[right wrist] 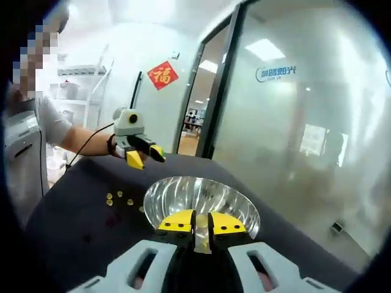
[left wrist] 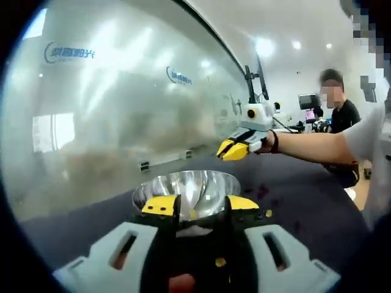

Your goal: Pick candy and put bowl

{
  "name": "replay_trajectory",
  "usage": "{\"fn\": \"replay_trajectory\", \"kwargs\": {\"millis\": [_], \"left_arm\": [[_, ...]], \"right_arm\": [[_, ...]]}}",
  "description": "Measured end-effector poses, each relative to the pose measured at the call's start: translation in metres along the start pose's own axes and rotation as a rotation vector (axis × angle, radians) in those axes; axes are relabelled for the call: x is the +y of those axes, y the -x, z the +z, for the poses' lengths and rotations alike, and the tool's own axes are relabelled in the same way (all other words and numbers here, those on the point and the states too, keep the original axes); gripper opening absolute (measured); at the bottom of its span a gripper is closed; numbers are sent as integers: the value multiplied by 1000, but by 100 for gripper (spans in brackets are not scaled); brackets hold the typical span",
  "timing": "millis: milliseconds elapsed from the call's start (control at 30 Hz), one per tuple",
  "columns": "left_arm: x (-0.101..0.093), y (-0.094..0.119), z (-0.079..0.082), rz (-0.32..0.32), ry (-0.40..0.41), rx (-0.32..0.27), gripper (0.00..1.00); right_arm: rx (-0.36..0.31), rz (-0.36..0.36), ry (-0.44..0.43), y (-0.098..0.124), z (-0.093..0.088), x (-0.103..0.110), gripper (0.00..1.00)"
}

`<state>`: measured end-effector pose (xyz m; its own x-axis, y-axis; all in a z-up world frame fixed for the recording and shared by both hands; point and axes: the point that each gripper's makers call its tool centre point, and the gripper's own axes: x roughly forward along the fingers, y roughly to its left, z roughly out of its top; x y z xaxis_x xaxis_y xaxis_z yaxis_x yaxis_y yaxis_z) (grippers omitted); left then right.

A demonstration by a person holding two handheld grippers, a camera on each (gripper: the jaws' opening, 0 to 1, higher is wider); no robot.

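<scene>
A big frosted glass wall [left wrist: 122,110] stands behind the dark bench [right wrist: 73,232]. The bench carries the shiny metal bowl [right wrist: 177,189]. The bowl stands upright with its mouth to the top, so that a candy can fall in from above. It is round, so it has no long axis to speak of.

The left claw [left wrist: 201,207] is just before the bowl's near rim. Its jaws are apart and I see nothing held between them. From the right gripper view this left claw [right wrist: 146,157] is raised above the bench, beyond the bowl, with its yellow tips spread. I judge it is ready to go down for a piece.

The right claw [right wrist: 201,224] points into the bowl from the other side. Its jaws are almost together. Something pale yellow shows in the narrow gap, but I cannot tell if it is a held candy or one lying in the bowl.

The small yellow candies [right wrist: 119,198] lie loose on the bench just beside the bowl. They are too small to tell which way they point.
</scene>
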<state>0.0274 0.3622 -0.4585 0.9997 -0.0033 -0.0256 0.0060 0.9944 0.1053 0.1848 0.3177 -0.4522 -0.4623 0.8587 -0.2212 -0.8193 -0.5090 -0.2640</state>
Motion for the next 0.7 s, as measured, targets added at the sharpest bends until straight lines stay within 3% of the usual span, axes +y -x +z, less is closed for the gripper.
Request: {"fn": "replay_trajectory", "kwargs": {"millis": [233,433,500,700], "left_arm": [[2,30,-29,40,7,24,22],[6,29,-34,52,41,8,22],[5,28,-37,45,35,17,22],[3,28,-41,33,43,24,22]], "right_arm": [[19,16,-12,-21,-13,0,5],[39,13,-12,-29,-22,-3,9],[36,13,-22,-29,-23,-3,13],[41,0,-38,-22,-26,-4,13]]}}
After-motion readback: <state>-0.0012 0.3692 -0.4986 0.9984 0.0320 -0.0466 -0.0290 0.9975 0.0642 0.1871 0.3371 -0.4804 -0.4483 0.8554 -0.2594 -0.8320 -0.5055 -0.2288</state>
